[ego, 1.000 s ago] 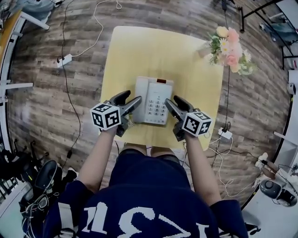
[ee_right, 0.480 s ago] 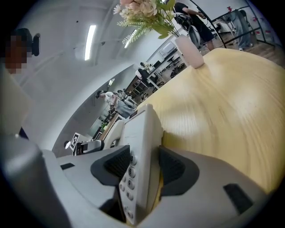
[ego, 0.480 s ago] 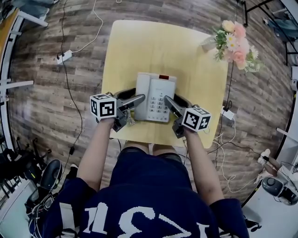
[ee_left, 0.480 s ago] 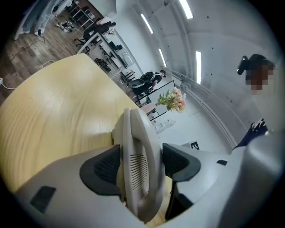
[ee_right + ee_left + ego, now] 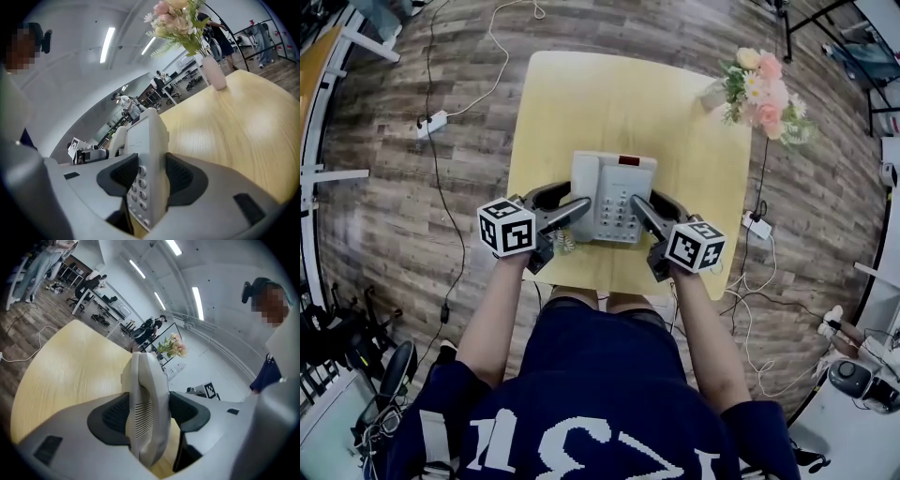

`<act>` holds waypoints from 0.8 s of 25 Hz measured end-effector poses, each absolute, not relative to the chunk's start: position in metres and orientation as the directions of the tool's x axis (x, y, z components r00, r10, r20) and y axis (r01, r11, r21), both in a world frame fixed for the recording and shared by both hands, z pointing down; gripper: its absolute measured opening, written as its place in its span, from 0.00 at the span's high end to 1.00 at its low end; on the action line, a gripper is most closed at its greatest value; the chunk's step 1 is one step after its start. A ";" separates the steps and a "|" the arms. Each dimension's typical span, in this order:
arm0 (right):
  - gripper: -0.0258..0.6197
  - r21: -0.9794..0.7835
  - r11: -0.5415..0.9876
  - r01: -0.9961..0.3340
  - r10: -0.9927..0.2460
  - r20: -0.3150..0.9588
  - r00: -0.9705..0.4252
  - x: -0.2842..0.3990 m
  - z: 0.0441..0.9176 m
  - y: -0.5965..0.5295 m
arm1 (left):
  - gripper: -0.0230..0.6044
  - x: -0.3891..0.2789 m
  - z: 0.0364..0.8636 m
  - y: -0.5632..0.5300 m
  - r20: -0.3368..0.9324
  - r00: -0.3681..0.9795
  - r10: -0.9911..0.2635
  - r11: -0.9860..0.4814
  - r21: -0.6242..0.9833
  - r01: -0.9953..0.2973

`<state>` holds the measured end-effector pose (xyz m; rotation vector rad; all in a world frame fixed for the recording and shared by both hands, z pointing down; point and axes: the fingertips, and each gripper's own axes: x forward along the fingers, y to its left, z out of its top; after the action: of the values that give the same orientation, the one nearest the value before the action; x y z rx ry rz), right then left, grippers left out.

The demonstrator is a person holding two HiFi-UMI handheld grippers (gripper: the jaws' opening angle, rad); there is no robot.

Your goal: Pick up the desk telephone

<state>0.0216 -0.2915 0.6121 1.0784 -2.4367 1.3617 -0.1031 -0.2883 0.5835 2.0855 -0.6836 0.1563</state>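
Note:
The off-white desk telephone lies in the middle of the yellow table, keypad up, with a red strip at its far edge. My left gripper is at the phone's left side and my right gripper at its right side. In the left gripper view the handset side of the phone stands between the dark pads, which press on it as the jaws of my left gripper are closing. In the right gripper view the keypad side is pinched in the closing jaws of my right gripper.
A vase of pink and white flowers stands at the table's far right corner, also in the right gripper view. The coiled handset cord hangs by the left gripper. Power strips and cables lie on the wooden floor.
Both grippers have moved forward from the phone's near corners to its two sides, and their jaws now clamp it.

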 end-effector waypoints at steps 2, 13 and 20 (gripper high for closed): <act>0.66 -0.679 0.356 -0.642 -0.541 0.410 -0.734 0.021 0.592 -0.299 | 0.52 -0.105 0.563 -0.294 0.330 0.833 -0.444 -0.458 0.716 -0.527; 0.66 -0.592 0.524 -0.612 -0.632 0.211 -0.746 0.022 0.473 -0.328 | 0.52 -0.106 0.443 -0.314 0.176 0.814 -0.553 -0.632 0.548 -0.548; 0.66 -0.513 0.612 -0.602 -0.648 0.112 -0.754 0.024 0.414 -0.330 | 0.52 -0.103 0.383 -0.310 0.095 0.800 -0.592 -0.703 0.425 -0.571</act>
<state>0.0241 -0.3299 0.4142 1.1247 -2.8955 0.8704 -0.1033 -0.3098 0.3828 2.5485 -0.8709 -0.0669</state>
